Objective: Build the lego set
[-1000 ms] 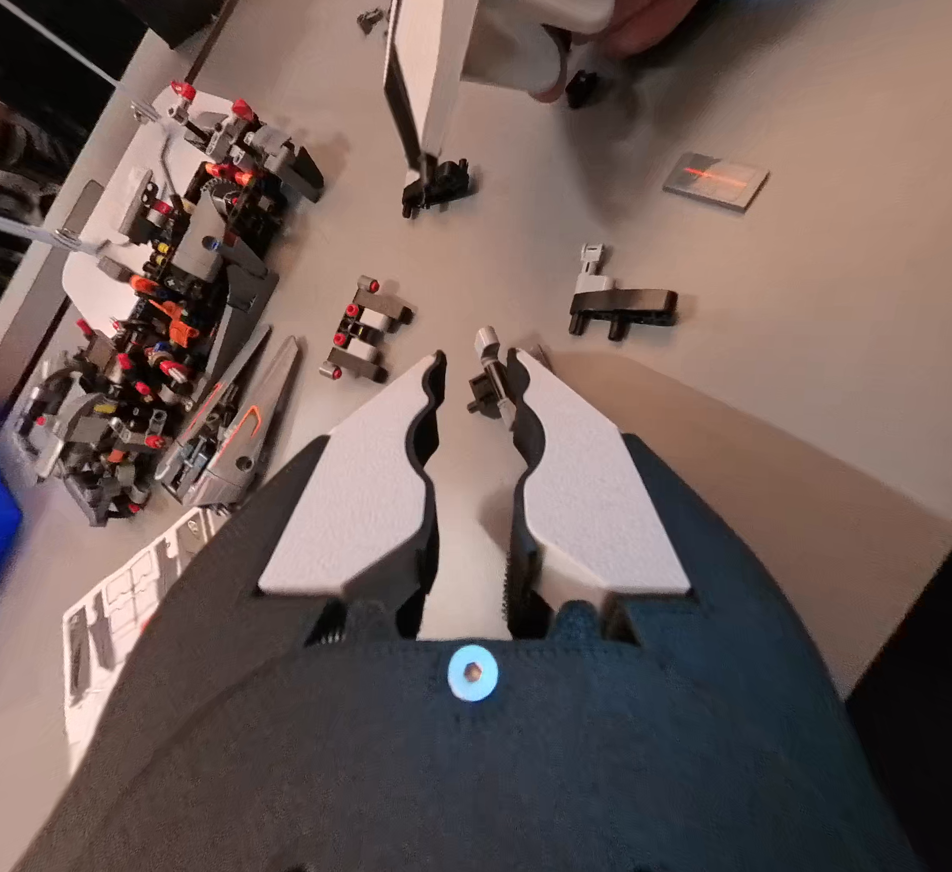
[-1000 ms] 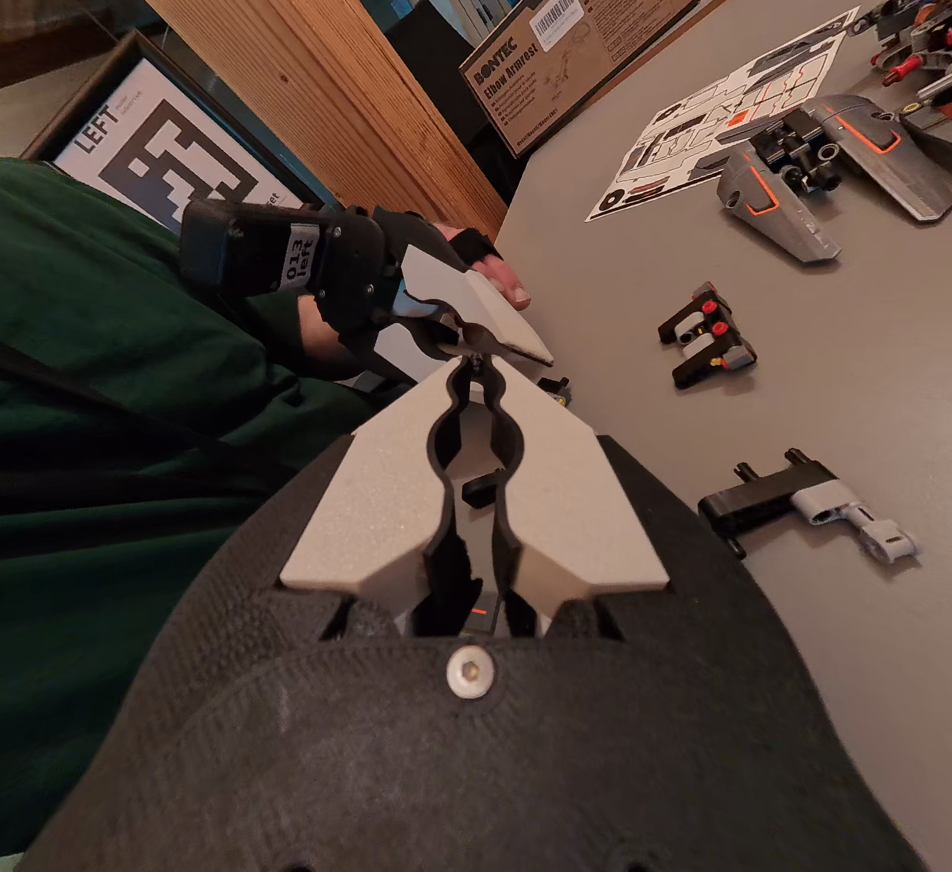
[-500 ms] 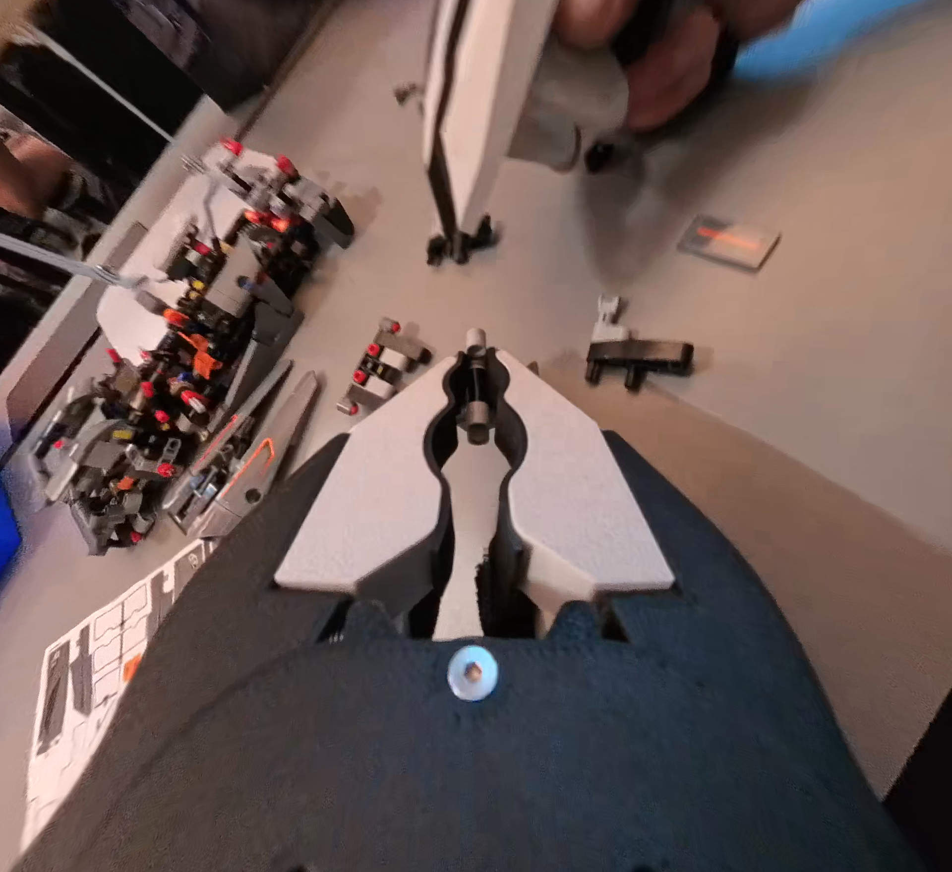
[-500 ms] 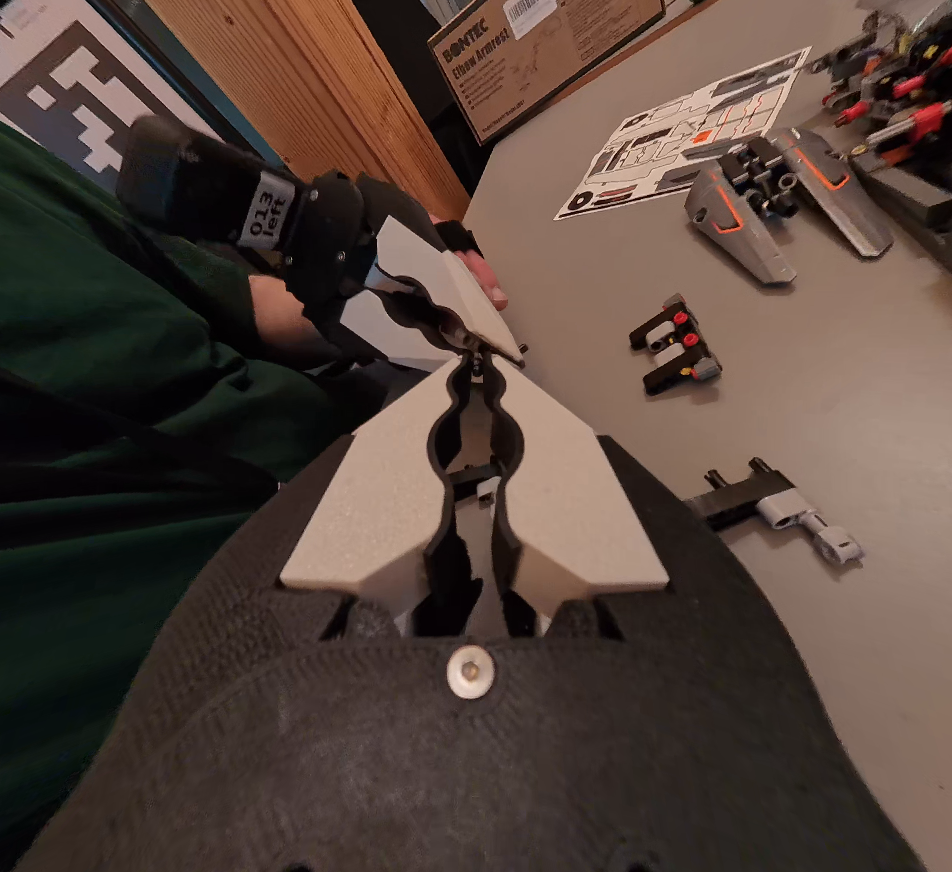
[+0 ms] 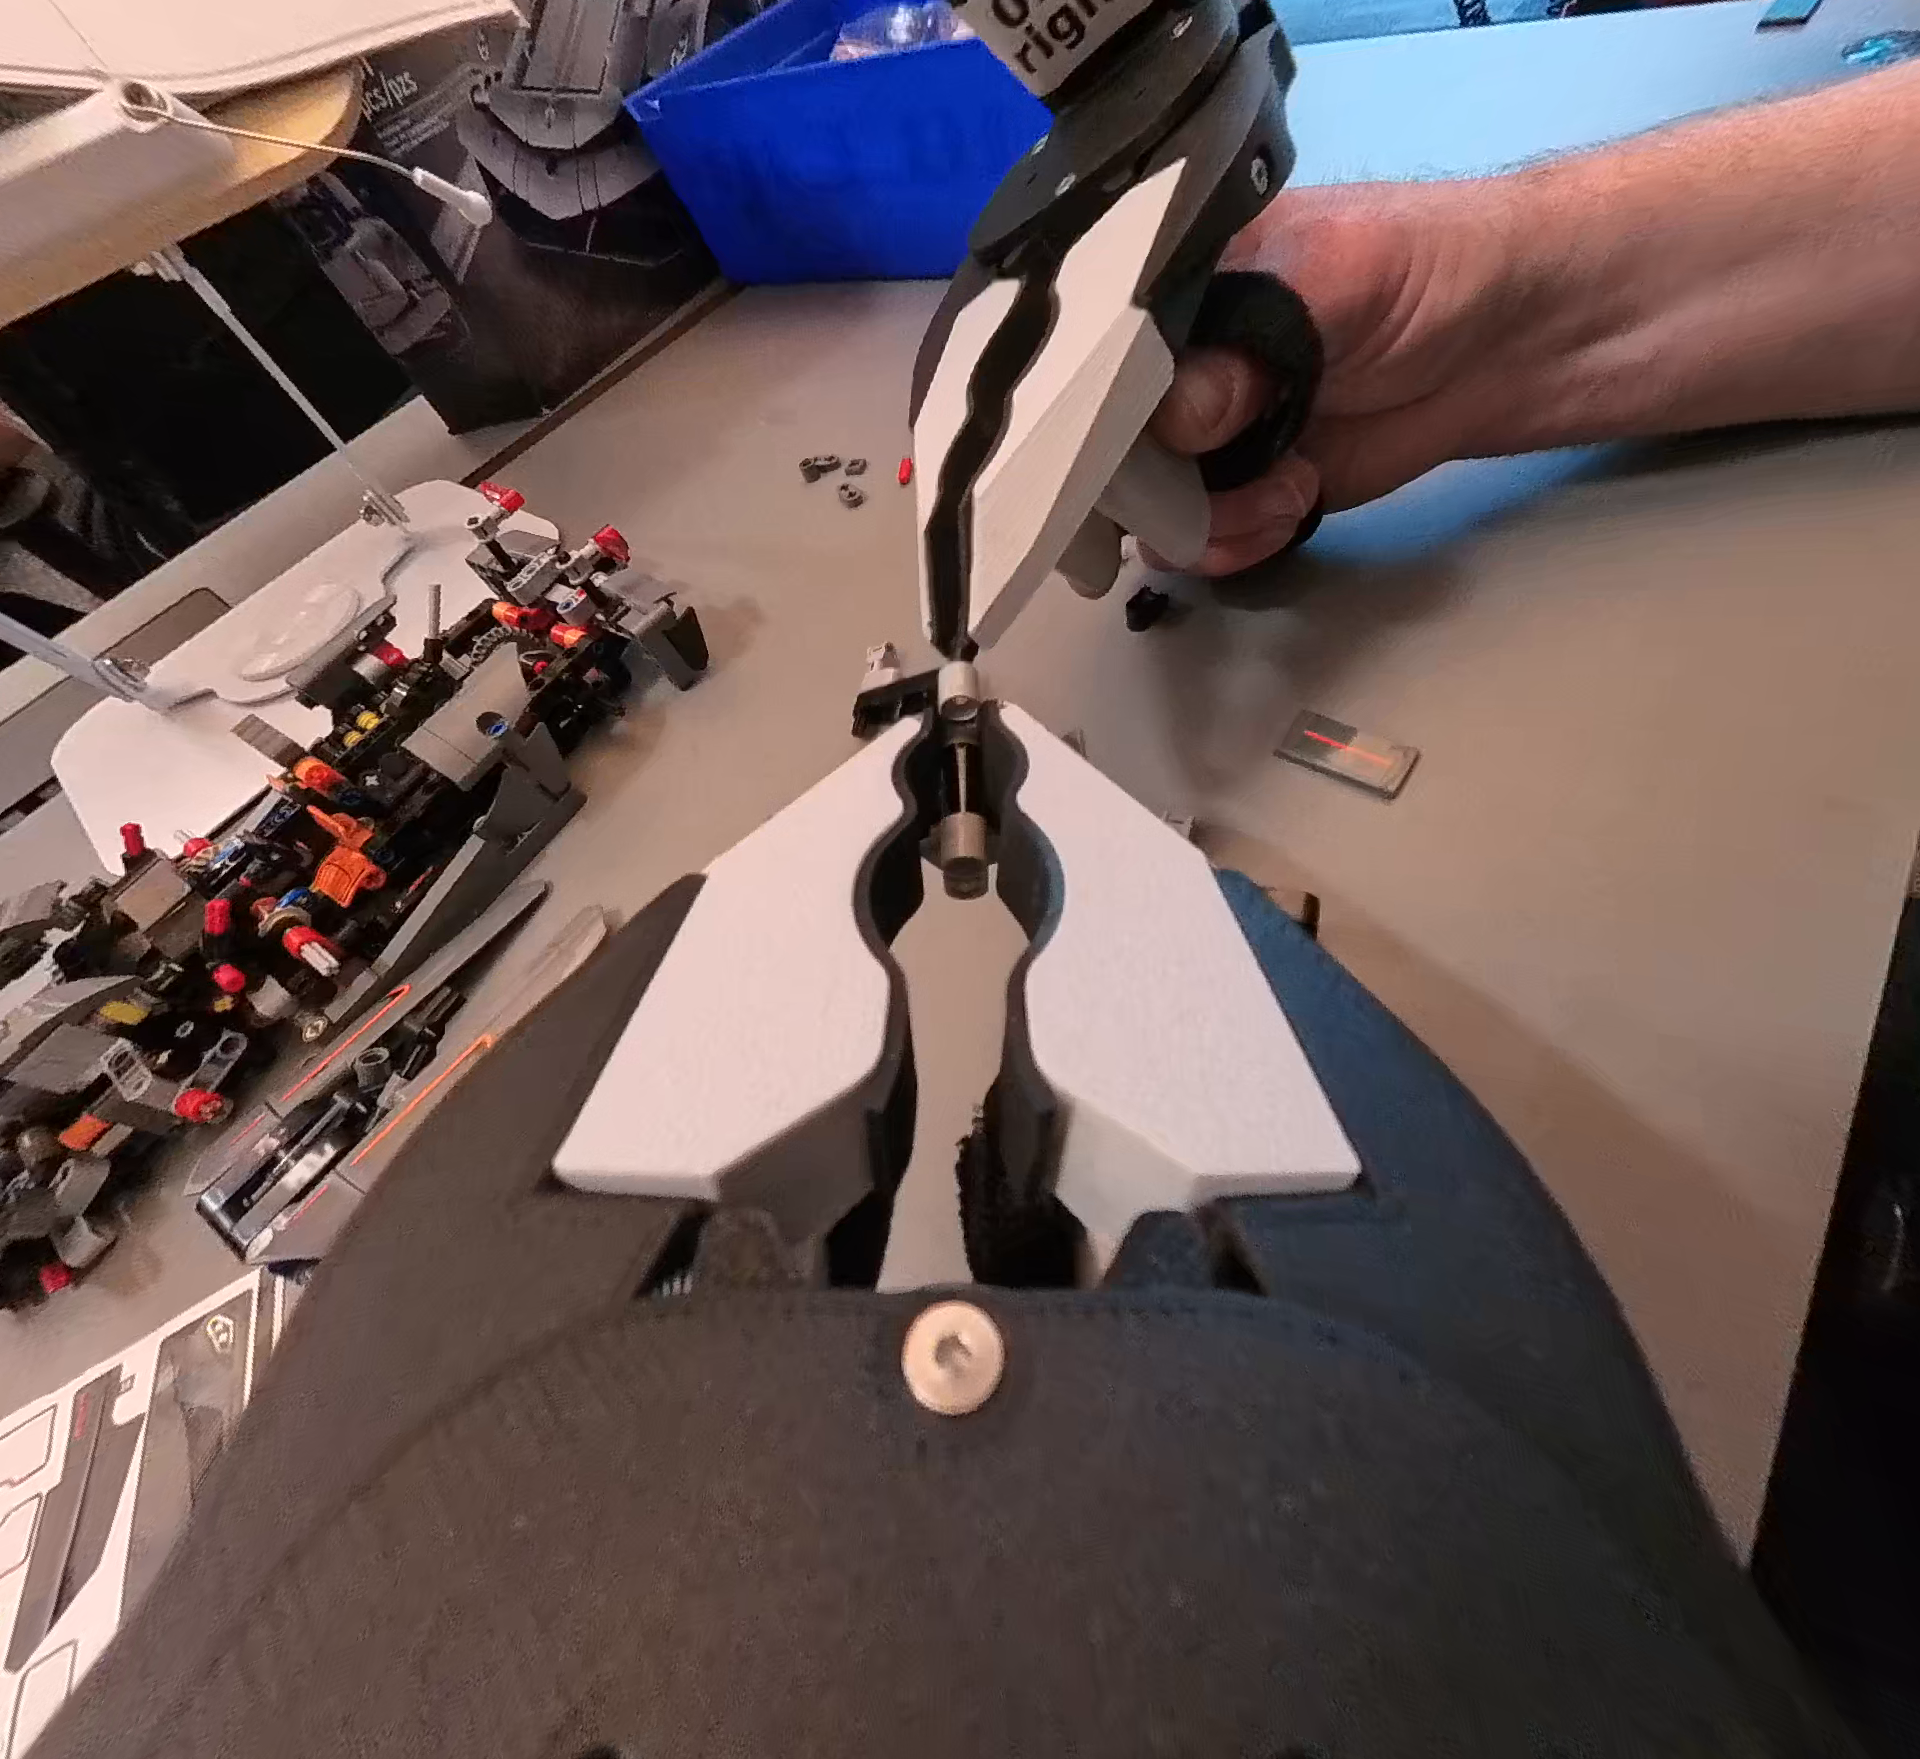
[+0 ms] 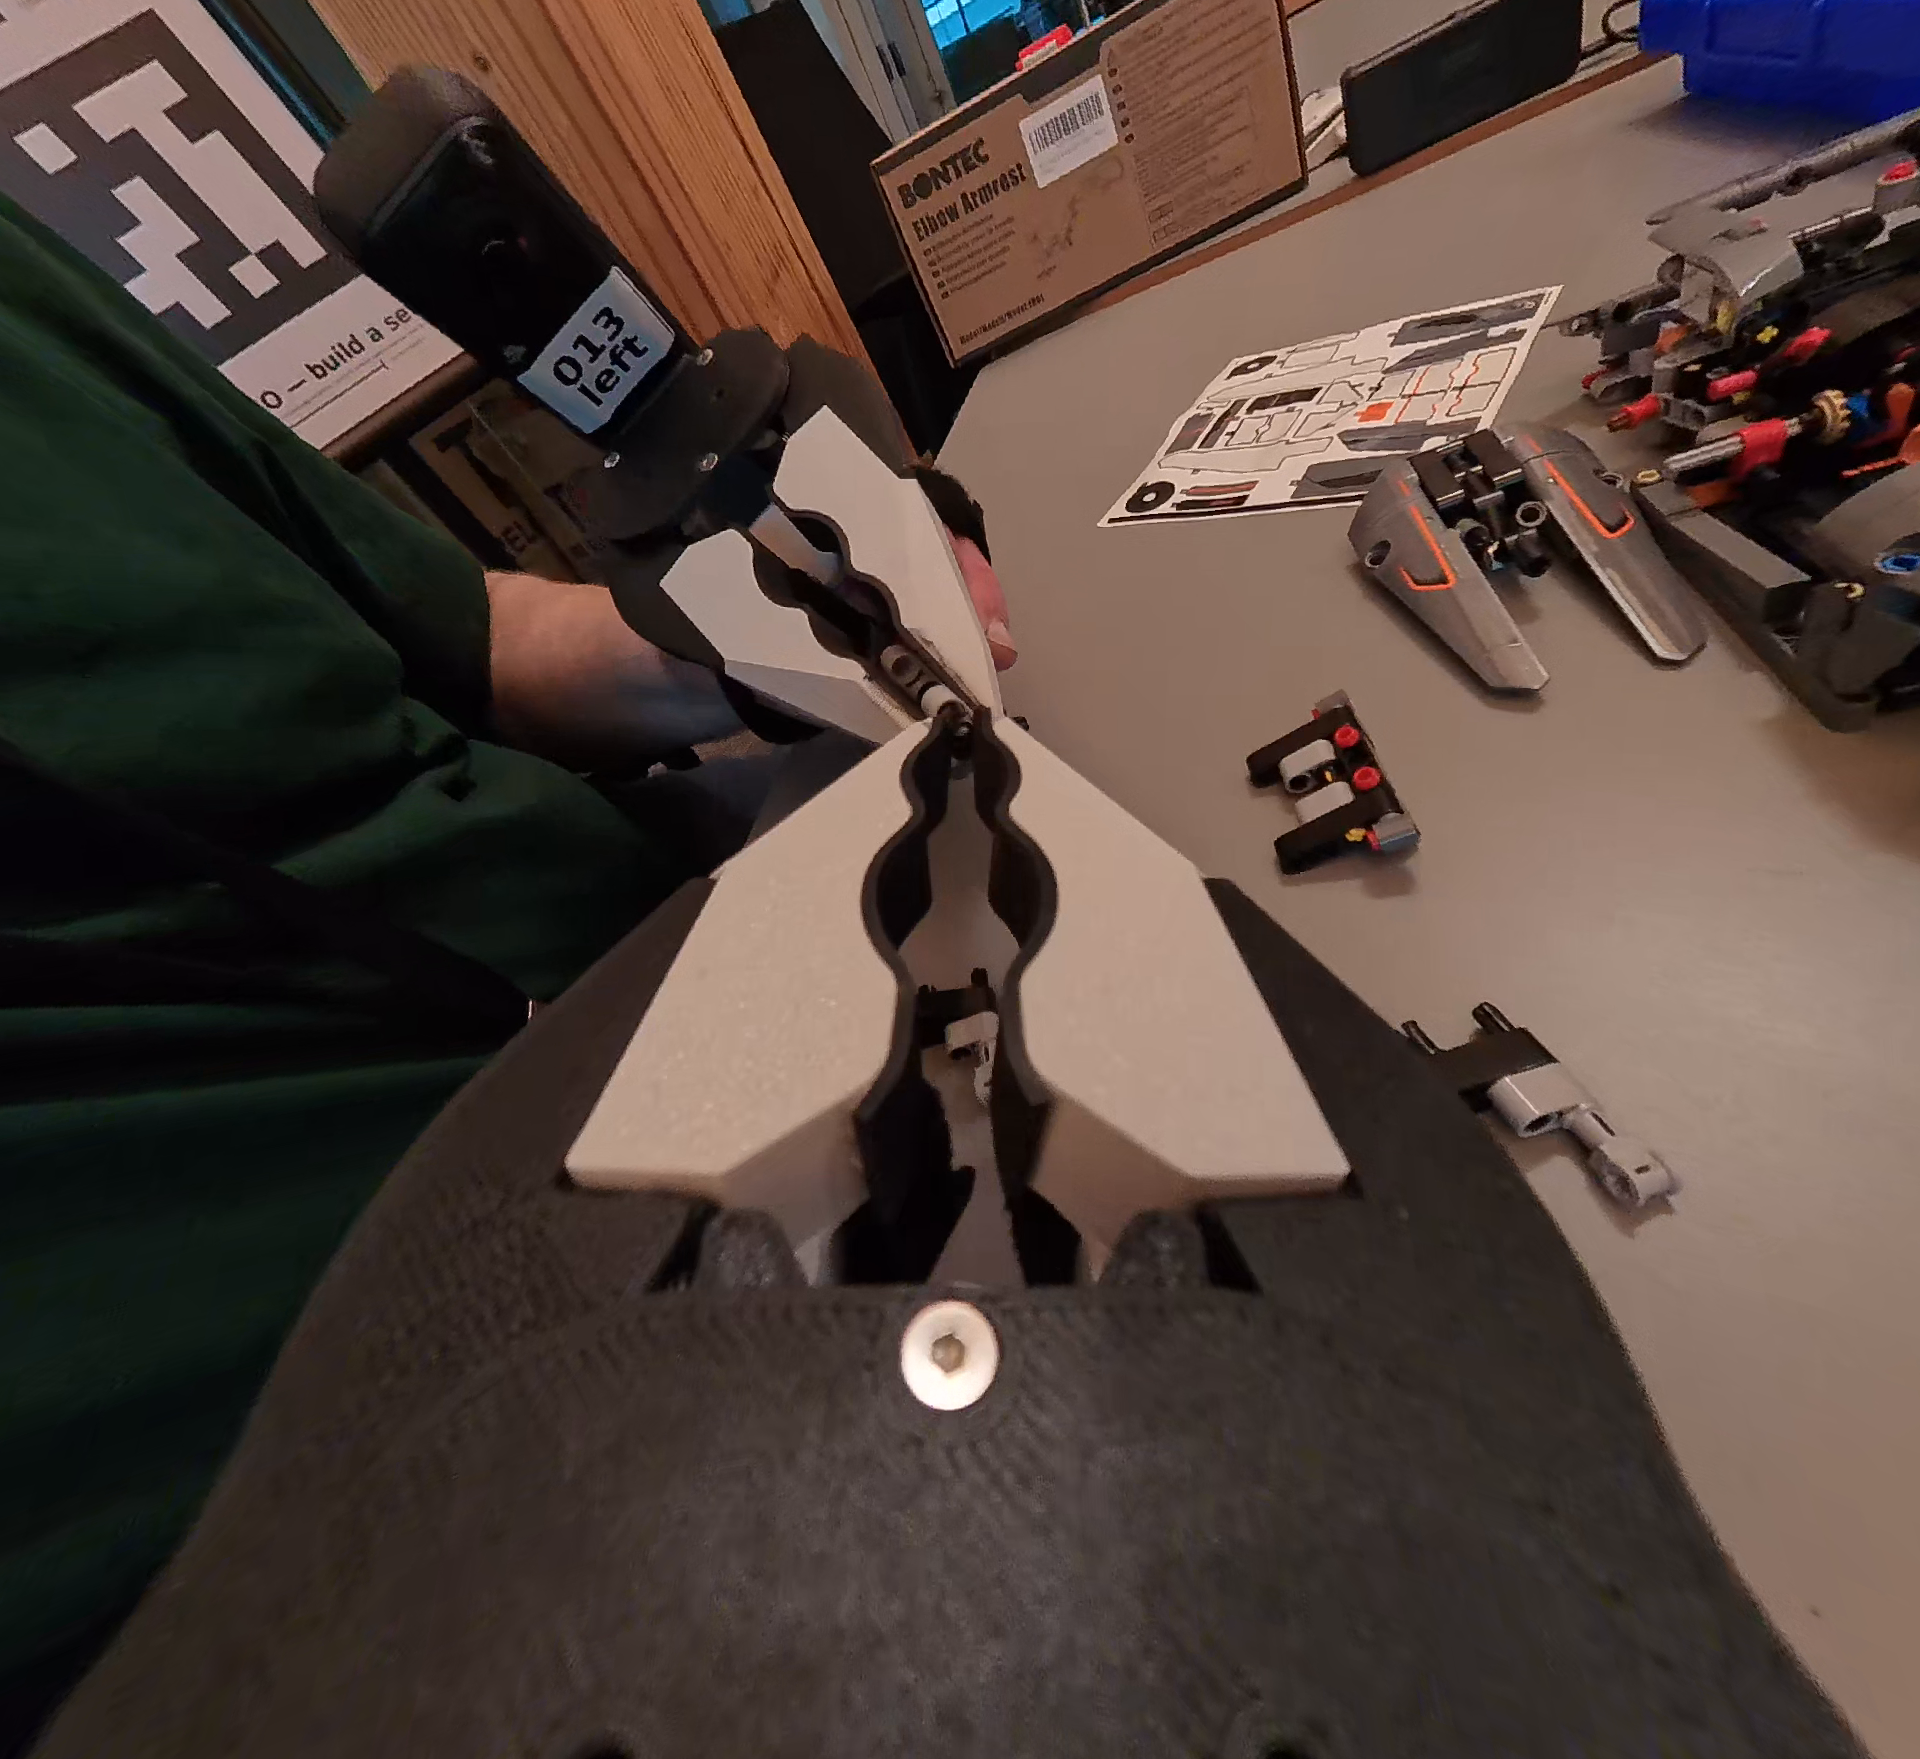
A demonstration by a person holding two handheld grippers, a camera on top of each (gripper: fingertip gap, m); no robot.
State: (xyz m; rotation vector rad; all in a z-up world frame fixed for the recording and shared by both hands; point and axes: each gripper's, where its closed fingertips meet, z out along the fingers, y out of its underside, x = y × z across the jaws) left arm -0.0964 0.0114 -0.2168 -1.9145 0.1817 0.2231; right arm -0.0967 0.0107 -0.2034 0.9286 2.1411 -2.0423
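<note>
My left gripper (image 5: 961, 720) is shut on a small grey-and-black axle piece (image 5: 961, 842) and holds it above the grey table (image 5: 1558, 826). My right gripper (image 5: 951, 647) comes down from above, shut, and its tips meet the piece's light grey end. In the right wrist view my right gripper (image 6: 956, 735) pinches a small black part (image 6: 957, 730) that is pressed against the piece in the left gripper (image 6: 930, 696). A black-and-grey piece (image 5: 885, 686) lies on the table just behind the meeting point.
The partly built model (image 5: 312, 826) and grey wing panels (image 6: 1486, 566) lie to the left gripper's left. Also on the table are a sticker sheet (image 6: 1340, 400), a black-grey-red subassembly (image 6: 1335, 784), a black beam with grey connector (image 6: 1527, 1086), an orange-lined tile (image 5: 1345, 753) and a blue bin (image 5: 831, 130). Left and right tips are no more than a few centimetres apart.
My left gripper was open around the axle piece on the table. It has shut on it and lifted it. Both grippers rose, and the right gripper's tips came to the piece's end.
</note>
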